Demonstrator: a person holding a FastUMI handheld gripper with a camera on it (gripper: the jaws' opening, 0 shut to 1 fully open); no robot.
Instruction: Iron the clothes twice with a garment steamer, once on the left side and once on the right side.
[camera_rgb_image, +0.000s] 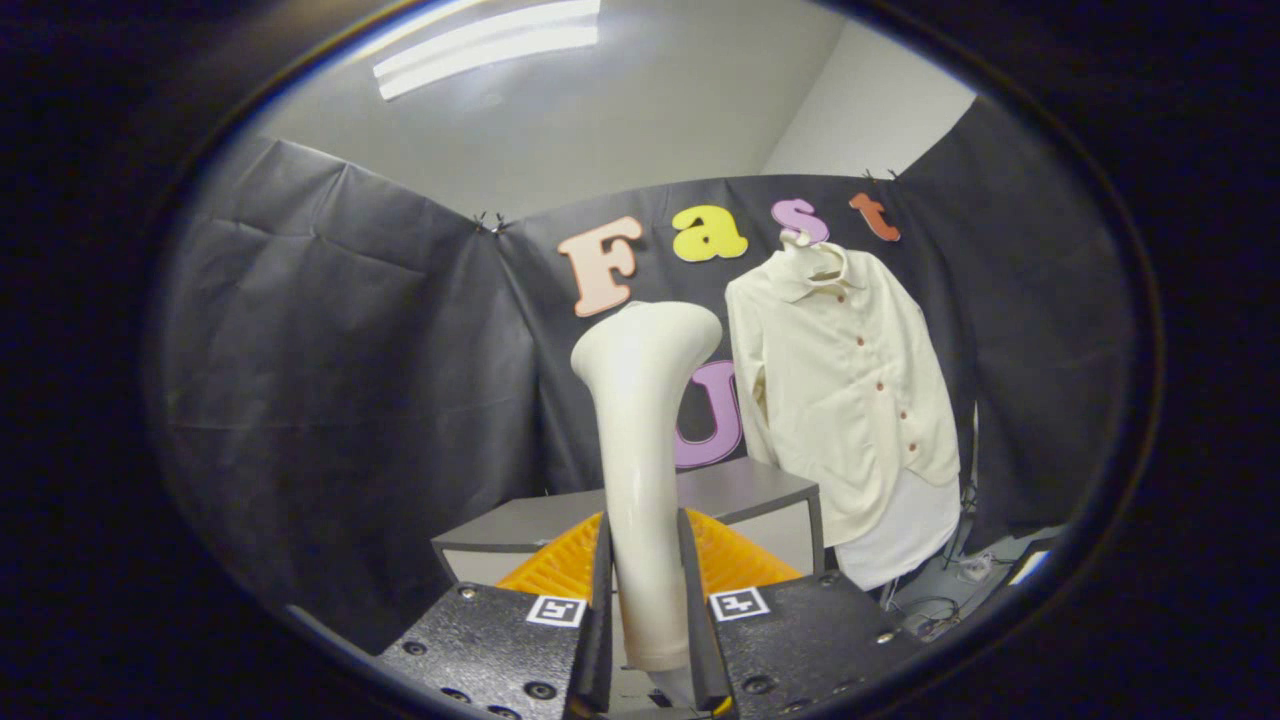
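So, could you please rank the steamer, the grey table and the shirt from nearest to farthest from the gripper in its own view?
1. Steamer: clamped between the gripper jaws.
2. Table: just beyond the jaws.
3. Shirt: hanging at the back wall, right of the steamer.

The steamer (645, 440) stands between the two fingers of the tool (648, 600), which press on its handle from both sides; its lower end drops out of sight between them. Its wide head faces away, so the steam face is hidden. The handle and fingers cover the middle of the counter (760, 488). The shirt (845, 390) hides its hanger (just the hook peeks out). Cables on the floor (935, 610) are too small to tell apart.
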